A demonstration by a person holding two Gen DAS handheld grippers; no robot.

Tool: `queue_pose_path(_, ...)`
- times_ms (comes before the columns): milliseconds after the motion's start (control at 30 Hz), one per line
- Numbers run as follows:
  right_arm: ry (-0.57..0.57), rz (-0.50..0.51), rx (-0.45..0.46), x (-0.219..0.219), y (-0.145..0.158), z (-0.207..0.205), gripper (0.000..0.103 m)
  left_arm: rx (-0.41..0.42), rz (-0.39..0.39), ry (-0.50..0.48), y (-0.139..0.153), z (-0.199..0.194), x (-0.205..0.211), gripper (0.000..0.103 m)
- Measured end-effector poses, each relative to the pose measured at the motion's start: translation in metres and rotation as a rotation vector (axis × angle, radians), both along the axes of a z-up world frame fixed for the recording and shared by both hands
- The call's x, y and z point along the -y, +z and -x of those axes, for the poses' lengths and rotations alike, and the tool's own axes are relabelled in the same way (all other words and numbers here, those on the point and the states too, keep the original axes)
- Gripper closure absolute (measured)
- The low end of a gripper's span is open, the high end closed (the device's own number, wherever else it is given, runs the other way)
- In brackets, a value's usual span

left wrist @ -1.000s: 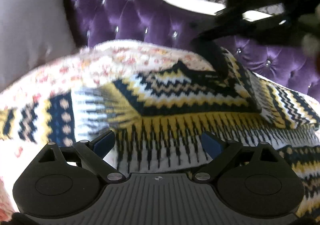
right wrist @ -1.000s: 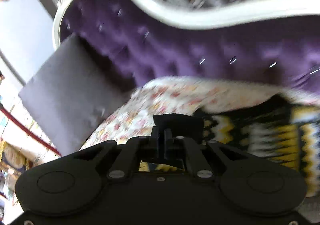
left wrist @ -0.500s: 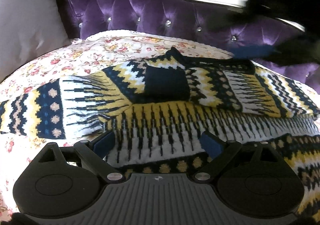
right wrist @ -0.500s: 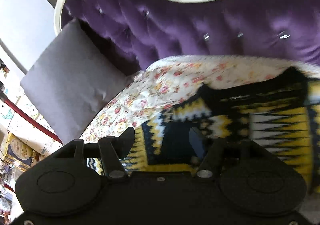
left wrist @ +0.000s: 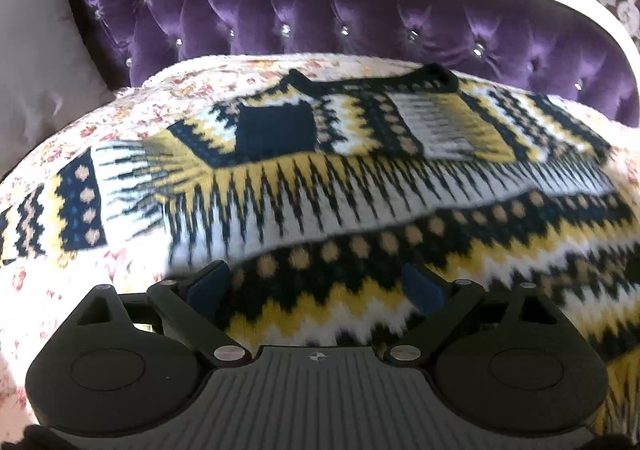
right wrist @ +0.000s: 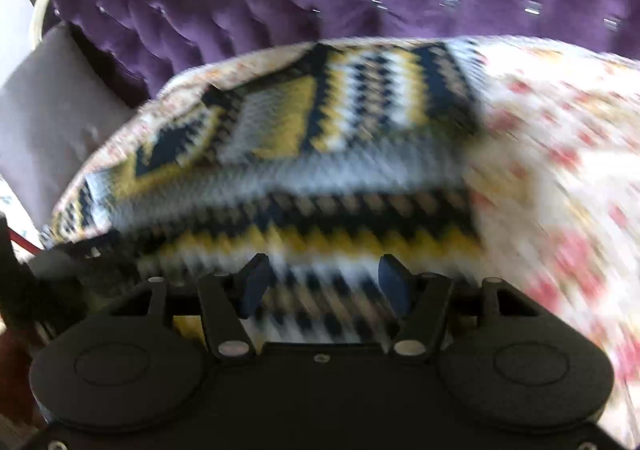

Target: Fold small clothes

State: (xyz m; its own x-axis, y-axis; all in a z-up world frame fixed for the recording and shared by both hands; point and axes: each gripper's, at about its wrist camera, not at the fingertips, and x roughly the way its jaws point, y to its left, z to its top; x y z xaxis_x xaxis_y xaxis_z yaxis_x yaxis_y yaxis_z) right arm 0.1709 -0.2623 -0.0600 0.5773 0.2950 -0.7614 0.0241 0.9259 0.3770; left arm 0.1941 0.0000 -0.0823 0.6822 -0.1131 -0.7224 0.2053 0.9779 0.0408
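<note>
Right gripper [right wrist: 324,280] moved from sweater's [left wrist: 360,170] neckline to its lower body, jaws now apart | right view blurred | sweater ahead of and beneath both finger pairs on floral cover [left wrist: 60,282] | left gripper [left wrist: 316,286] spread, empty

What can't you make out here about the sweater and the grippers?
- Sweater's near hem: left wrist view, hidden behind the left gripper.
- Sweater's knit pattern: right wrist view, smeared by motion blur.
- Whether the right gripper's open jaws touch fabric: right wrist view, blurred.
</note>
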Motion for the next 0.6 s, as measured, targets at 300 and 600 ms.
queue_pose_path(300, -0.157, 0.074, 0.070, 0.022, 0.008, 0.098, 0.038, -0.086, 0.017, -0.035, 0.006, 0.049, -0.003, 0.009)
queue_pose_path(600, -0.207, -0.156, 0.078, 0.045, -0.010, 0.126, 0.050, -0.149, 0.025, -0.083, 0.007, 0.083, 0.001, 0.009)
